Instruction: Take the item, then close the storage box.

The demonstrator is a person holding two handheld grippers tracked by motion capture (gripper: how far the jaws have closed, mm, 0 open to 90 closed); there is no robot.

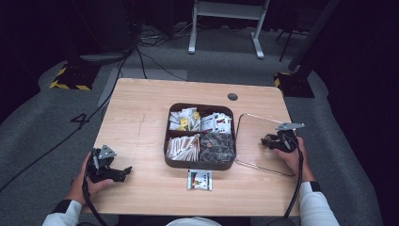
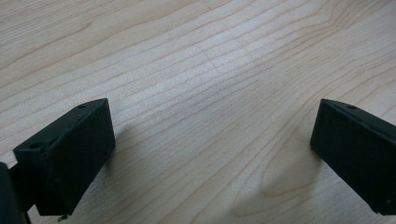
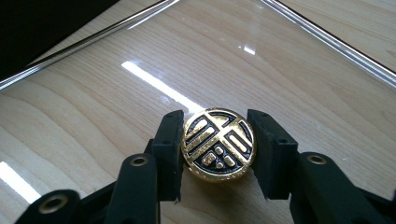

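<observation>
Two tools are at work here, and the round gold-and-black knob point(image 3: 218, 145) sits squarely between the jaws of the right tool point(image 3: 218, 149). In the right gripper view both pads flank it, left and right, and appear to press on its rim; whether they grip firmly I cannot say for certain, but no gap shows on either side. The knob stands on a clear lid point(image 3: 299, 60) with a bright metal rim, which lies flat on the table point(image 1: 141, 108) just right of the dark compartment tray point(image 1: 167, 141). In the high view the right tool point(image 1: 272, 140) rests low over that lid, its jaws pointing left toward the tray, and the right hand point(image 1: 296, 157) is by far the nearer to both lid and tray.

The left tool point(image 2: 210, 154) hovers over bare wood at the near left, well apart from the tray; its jaws stand wide and hold nothing. One loose packet point(image 1: 199, 179) lies on the table just near of the tray.

The relation that counts, as I judge it: the knob marks the lid's handle point, so lifting by it would carry the whole lid, and the tray it presumably covers lies directly left of the tool. The lid's longer side runs near to far, roughly matching the tray's.
</observation>
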